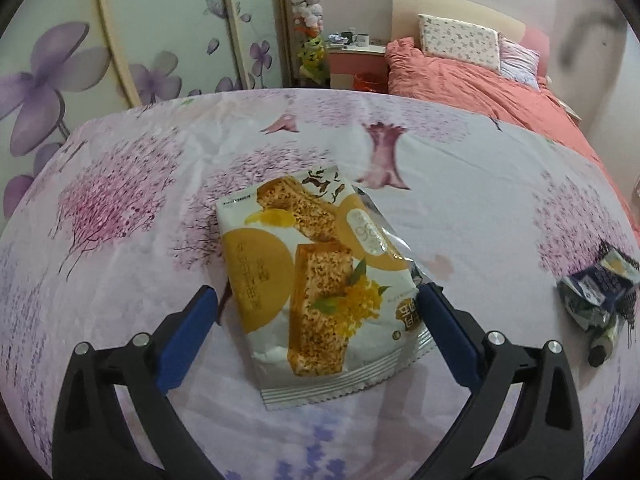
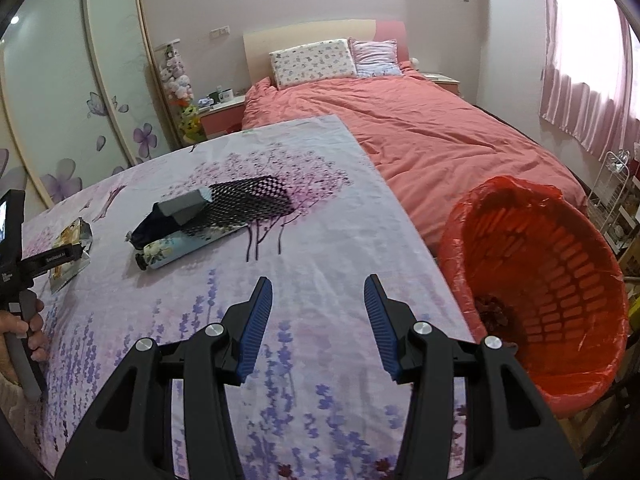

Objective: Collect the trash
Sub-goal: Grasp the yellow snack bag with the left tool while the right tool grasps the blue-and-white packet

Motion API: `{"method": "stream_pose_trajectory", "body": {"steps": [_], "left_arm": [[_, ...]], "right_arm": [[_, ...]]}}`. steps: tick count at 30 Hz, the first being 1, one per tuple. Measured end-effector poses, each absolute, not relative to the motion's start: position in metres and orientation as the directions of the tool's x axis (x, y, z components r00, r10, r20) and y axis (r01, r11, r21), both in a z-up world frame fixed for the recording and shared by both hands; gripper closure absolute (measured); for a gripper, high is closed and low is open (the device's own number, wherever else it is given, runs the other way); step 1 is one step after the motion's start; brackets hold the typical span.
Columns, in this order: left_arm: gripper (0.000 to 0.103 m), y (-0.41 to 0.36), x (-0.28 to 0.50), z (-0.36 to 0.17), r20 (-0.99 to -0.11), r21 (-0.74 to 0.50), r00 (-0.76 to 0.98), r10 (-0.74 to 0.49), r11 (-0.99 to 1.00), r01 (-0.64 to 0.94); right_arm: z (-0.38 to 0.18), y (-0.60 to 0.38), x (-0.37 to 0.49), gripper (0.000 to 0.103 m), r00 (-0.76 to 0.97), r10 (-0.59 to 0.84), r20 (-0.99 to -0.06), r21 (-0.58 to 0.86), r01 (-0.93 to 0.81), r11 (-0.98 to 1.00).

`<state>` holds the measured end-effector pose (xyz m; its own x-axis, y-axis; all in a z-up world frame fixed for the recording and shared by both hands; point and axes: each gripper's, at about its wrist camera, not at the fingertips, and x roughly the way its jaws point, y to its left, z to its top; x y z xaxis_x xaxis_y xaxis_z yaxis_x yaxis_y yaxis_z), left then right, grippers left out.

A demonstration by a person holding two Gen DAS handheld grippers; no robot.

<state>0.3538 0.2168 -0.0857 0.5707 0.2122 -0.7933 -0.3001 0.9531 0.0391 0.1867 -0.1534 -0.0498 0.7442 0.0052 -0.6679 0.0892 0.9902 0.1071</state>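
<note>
A yellow and white snack wrapper lies flat on the floral tablecloth. My left gripper is open, its blue fingers straddling the wrapper's near half without closing on it. The wrapper also shows at the far left in the right wrist view, behind the left gripper's body. My right gripper is open and empty above the tablecloth. A pile of trash lies ahead of it: a grey box, black mesh, a dark wrapper and a floral tube. That pile shows at the right edge in the left wrist view.
A red basket lined with a red bag stands off the table's right edge, with some scraps at its bottom. A bed with a pink duvet lies behind. A wardrobe with flower doors is at the left.
</note>
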Motion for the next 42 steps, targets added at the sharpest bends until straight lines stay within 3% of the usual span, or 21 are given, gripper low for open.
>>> {"method": "stream_pose_trajectory", "body": {"steps": [2,8,9,12,15,25,29,32,37,40,42], "left_arm": [[0.004,0.219,0.357,-0.087,-0.798,0.017,0.570,0.196,0.953,-0.304],[0.031,0.223,0.358,-0.087,-0.794,-0.031,0.591,0.143,0.961,-0.275],[0.041,0.223,0.357,-0.087,-0.790,-0.032,0.597,0.140,0.963,-0.268],[0.058,0.224,0.353,-0.086,-0.785,-0.024,0.606,0.129,0.971,-0.239],[0.065,0.228,0.350,-0.085,-0.783,-0.019,0.610,0.123,0.975,-0.221],[0.066,0.233,0.345,-0.085,-0.782,-0.041,0.614,0.106,0.975,-0.220],[0.065,0.233,0.345,-0.085,-0.782,-0.042,0.614,0.105,0.975,-0.220],[0.065,0.232,0.345,-0.085,-0.782,-0.044,0.615,0.102,0.975,-0.218],[0.063,0.232,0.346,-0.086,-0.783,-0.037,0.613,0.103,0.977,-0.211],[0.063,0.233,0.347,-0.085,-0.783,-0.043,0.614,0.098,0.977,-0.210],[0.062,0.233,0.348,-0.086,-0.783,-0.046,0.615,0.095,0.977,-0.210]], "right_arm": [[-0.050,-0.148,0.188,0.054,0.744,0.008,-0.668,0.105,0.083,0.991],[-0.054,-0.139,0.190,0.054,0.737,0.010,-0.676,0.096,0.075,0.993],[-0.054,-0.138,0.190,0.054,0.736,0.012,-0.677,0.097,0.074,0.993],[-0.052,-0.132,0.193,0.054,0.736,0.024,-0.676,0.103,0.062,0.993],[-0.047,-0.123,0.198,0.054,0.743,0.051,-0.668,0.118,0.038,0.992],[-0.028,-0.066,0.248,0.054,0.758,0.156,-0.633,0.190,-0.044,0.981],[-0.036,-0.053,0.274,0.054,0.734,0.084,-0.673,0.155,0.029,0.987],[-0.044,-0.056,0.274,0.054,0.700,0.150,-0.699,0.278,0.072,0.958],[-0.050,-0.037,0.279,0.054,0.691,0.155,-0.706,0.256,0.045,0.966],[-0.057,-0.028,0.294,0.058,0.673,0.163,-0.722,0.269,0.056,0.962],[-0.061,-0.026,0.305,0.068,0.669,0.171,-0.724,0.282,0.060,0.958]]}}
